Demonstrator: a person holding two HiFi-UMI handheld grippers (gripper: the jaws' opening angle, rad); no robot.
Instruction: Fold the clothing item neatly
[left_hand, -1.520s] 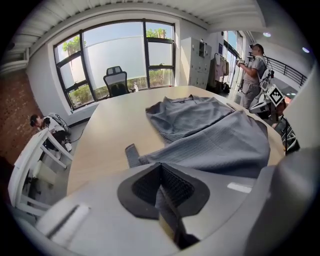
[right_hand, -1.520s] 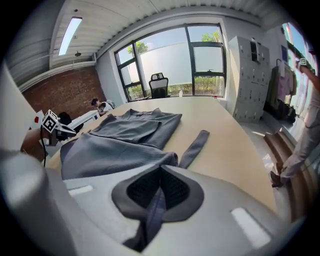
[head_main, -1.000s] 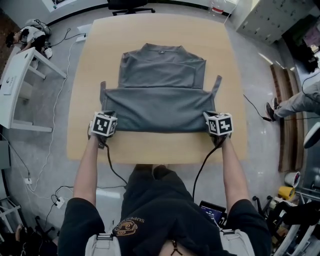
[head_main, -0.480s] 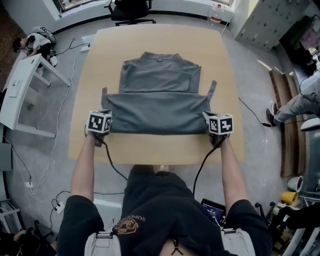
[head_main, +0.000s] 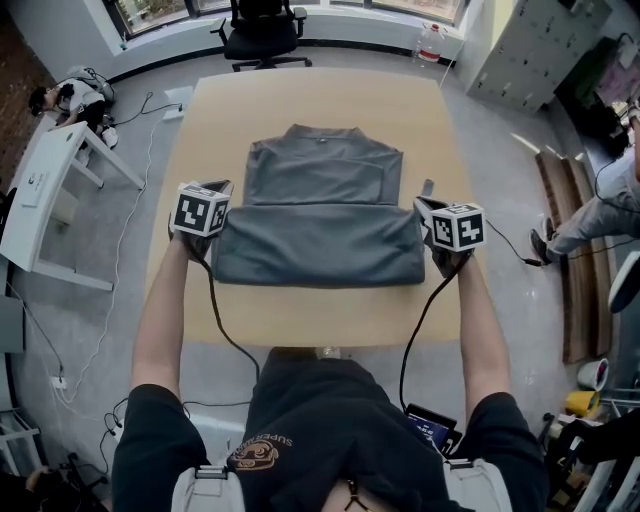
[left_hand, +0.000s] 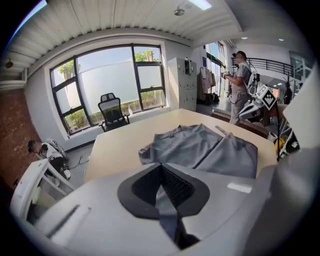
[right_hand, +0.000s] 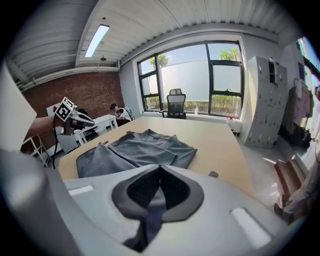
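Overhead, the left claw is clamped shut on a pinch of fabric at the left edge of the grey shirt. The shirt lies in the middle of the table, its lower half doubled over. The right claw pinches the opposite edge the same way. For a neat fold, both hands should travel level and together, holding the fold edge taut and parallel to the collar.
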